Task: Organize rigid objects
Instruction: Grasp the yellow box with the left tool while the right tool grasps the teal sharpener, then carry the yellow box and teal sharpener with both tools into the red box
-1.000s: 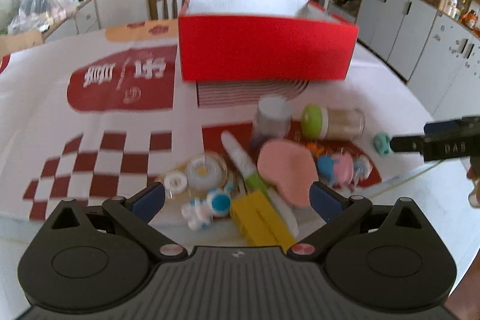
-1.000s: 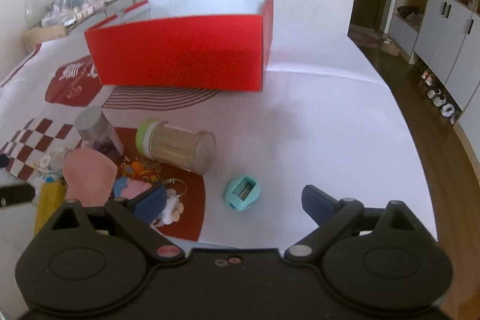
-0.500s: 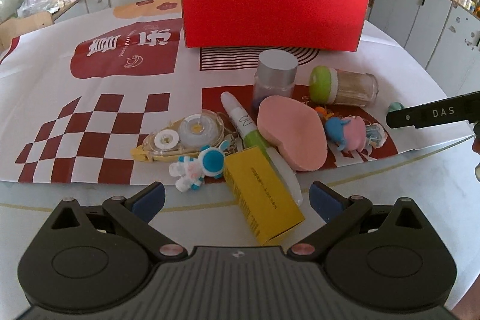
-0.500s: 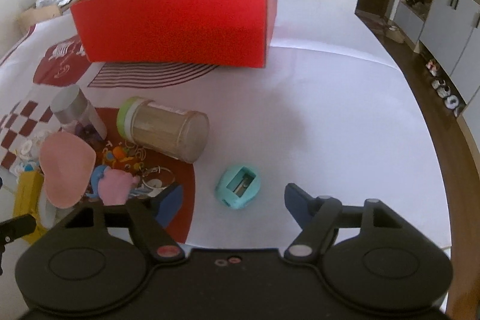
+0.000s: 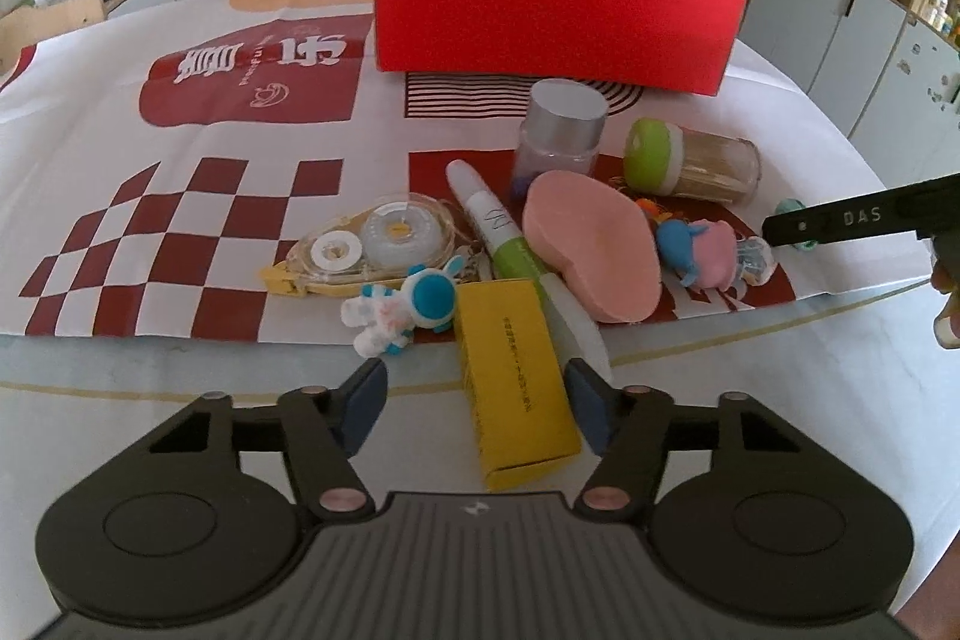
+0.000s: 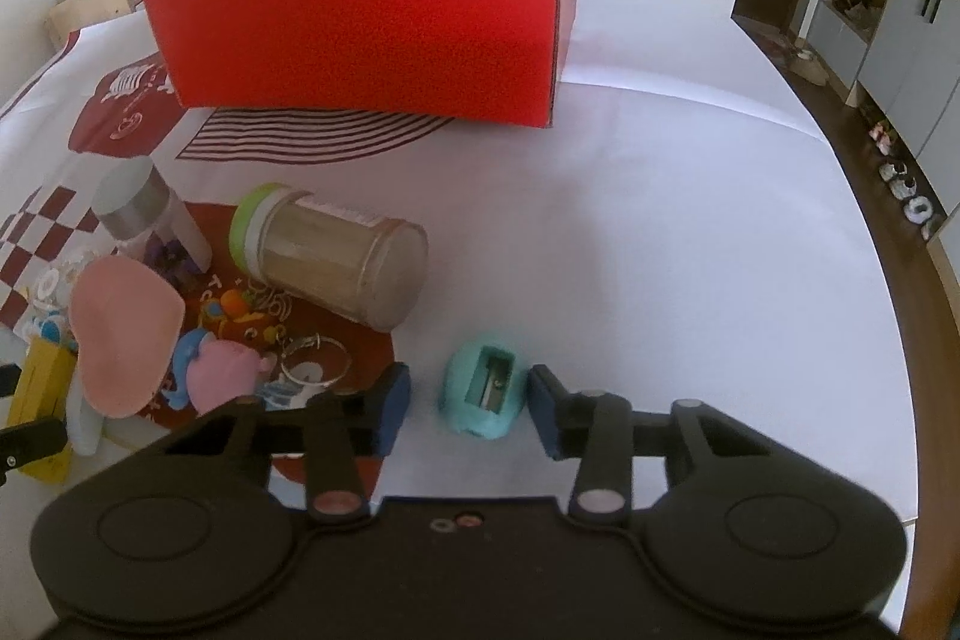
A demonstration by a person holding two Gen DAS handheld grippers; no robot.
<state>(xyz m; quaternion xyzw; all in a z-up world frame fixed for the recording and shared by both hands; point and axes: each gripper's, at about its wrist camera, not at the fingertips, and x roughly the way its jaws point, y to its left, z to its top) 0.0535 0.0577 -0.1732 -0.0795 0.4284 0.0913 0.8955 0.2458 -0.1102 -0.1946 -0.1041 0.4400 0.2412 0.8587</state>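
Both your grippers have dropped in: the right gripper [image 6: 469, 403] now brackets the teal sharpener [image 6: 482, 391], jaws apart, at 6 o'clock of the red box [image 6: 366, 22]; the left gripper [image 5: 474, 403], also apart, straddles the yellow box [image 5: 513, 376], so both grasps look ready

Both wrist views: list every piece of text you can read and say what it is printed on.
"DAS": white letters on the right gripper's black finger.
Large white Chinese characters, upside down from this view, with a small line of Latin letters too blurred to read: red panel of the tablecloth.
Column of small print: yellow box, too small to read.
Small mark on the green-and-white marker: unreadable.
Label on the toothpick jar: blurred.
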